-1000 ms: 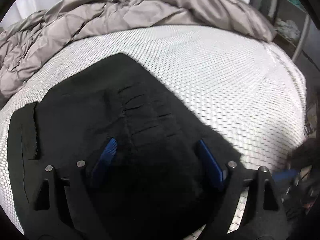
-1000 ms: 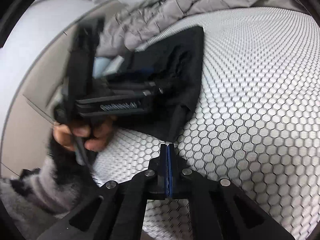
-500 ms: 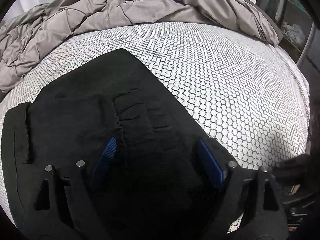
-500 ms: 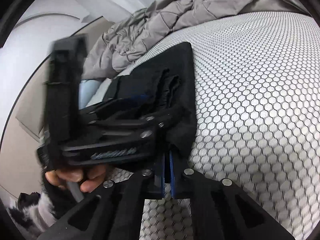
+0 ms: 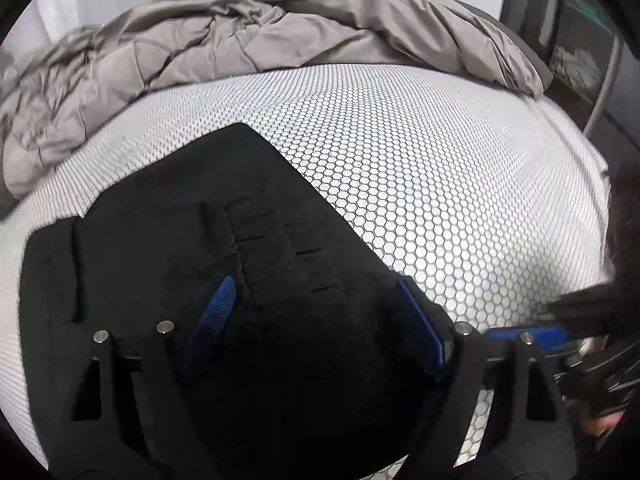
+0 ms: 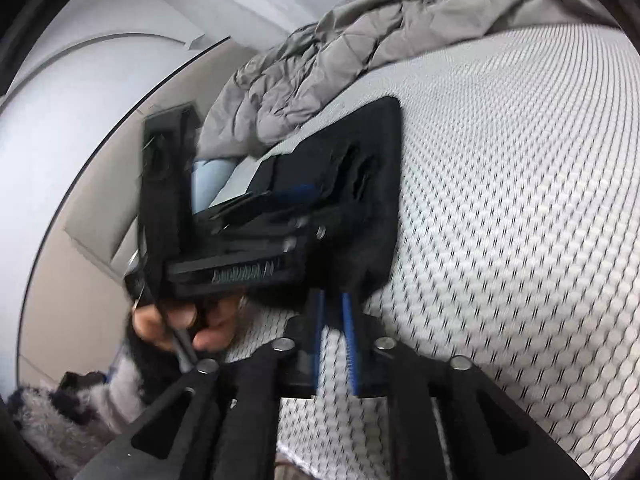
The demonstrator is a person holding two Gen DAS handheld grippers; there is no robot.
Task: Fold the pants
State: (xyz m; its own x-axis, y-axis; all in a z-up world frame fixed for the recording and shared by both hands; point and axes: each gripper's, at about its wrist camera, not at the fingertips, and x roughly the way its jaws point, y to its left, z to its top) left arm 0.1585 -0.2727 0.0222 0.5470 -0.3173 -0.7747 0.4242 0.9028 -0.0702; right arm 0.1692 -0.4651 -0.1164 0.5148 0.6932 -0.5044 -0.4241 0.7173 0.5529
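the black pants (image 5: 192,248) are lying on the bed (image 5: 440,184), on its honeycomb-patterned cover, already gathered into a compact, roughly rectangular bundle near the front left edge, with a crumpled grey duvet (image 5: 280,40) pushed back against the far side, well apart from them. the left hand-held gripper (image 5: 320,312) is hovering low over the near part of the bundle with its blue-padded fingers (image 5: 216,308) spread wide, one on each side of a ridge of cloth; nothing is pinched between them. whether the pads are pressing the fabric or only hanging just above it is not clear. the wide stance looks suited to pinning or straddling the fold so the layers are not sliding while the other side is being worked.

the right hand-held gripper (image 6: 334,336) is sitting at the near right corner of the pants, its fingers narrowed to a small gap, with the corner's dark edge right at the tips. the view is motion-blurred, so whether cloth is actually caught there cannot be told. from this side the person's left hand (image 6: 180,320) is wrapping the other tool's handle.

judging by the tidy outline, the folding is well along, and a last tuck or smoothing of that corner seems to be what is remaining.
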